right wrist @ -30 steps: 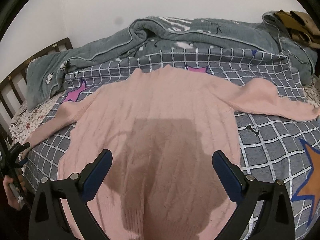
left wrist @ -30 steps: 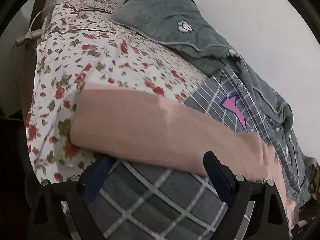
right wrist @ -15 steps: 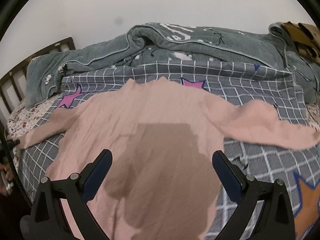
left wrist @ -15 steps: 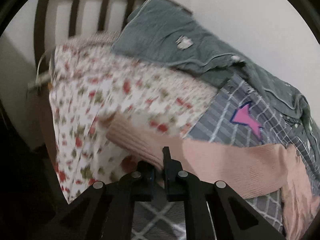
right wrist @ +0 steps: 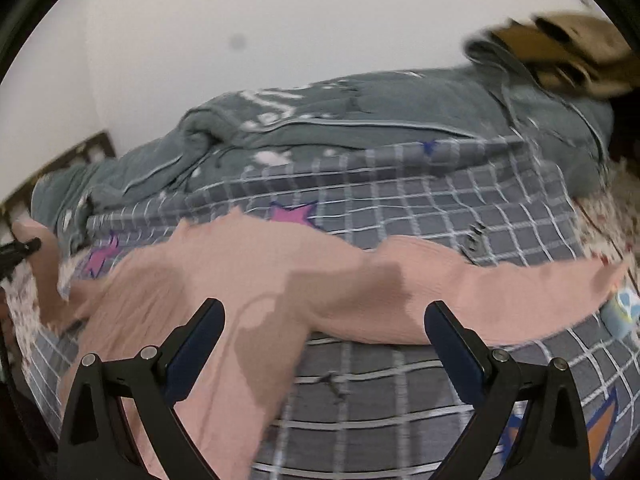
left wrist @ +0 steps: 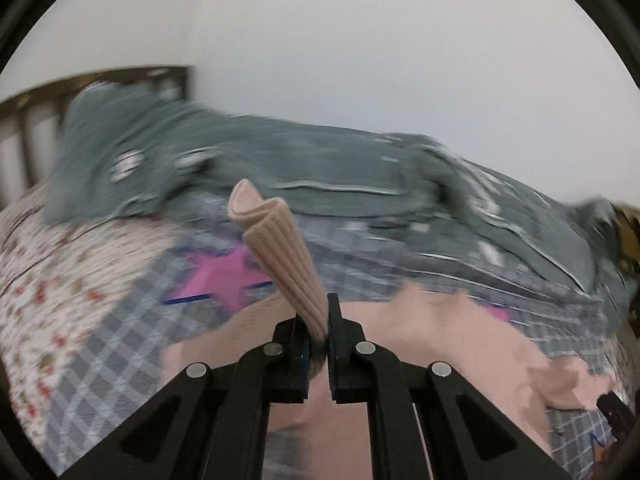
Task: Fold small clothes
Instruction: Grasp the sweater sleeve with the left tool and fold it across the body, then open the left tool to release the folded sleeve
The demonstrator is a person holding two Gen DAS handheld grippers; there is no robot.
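The fold has barely begun. The pink ribbed knit sweater point(right wrist: 224, 280) lies spread on the grey checked bedspread with star prints point(right wrist: 440, 216), filling the lower left and centre of the right wrist view, its body flat and unfolded and one sleeve point(right wrist: 500, 288) stretched out toward the right edge of the frame. The only step in hand is the other sleeve: in the left wrist view the left gripper point(left wrist: 318, 332) has its tongs pressed together on the ribbed cuff point(left wrist: 276, 248), which stands up from between them at frame centre, lifted clear of the bedspread, with the body of the sweater showing below and to the right. The right gripper point(right wrist: 324, 344) hovers over the lower part of the sweater with its tongs wide apart and nothing between them. The rumpled grey-green quilt point(right wrist: 360, 120) is heaped along the upper part of both views, and the floral sheet point(left wrist: 60, 280) shows at lower left of the left wrist view. Judging from this, both sleeves are yet to be laid across the body, and the body itself is yet to be folded over. Both views are motion-blurred, so finer detail is uncertain.
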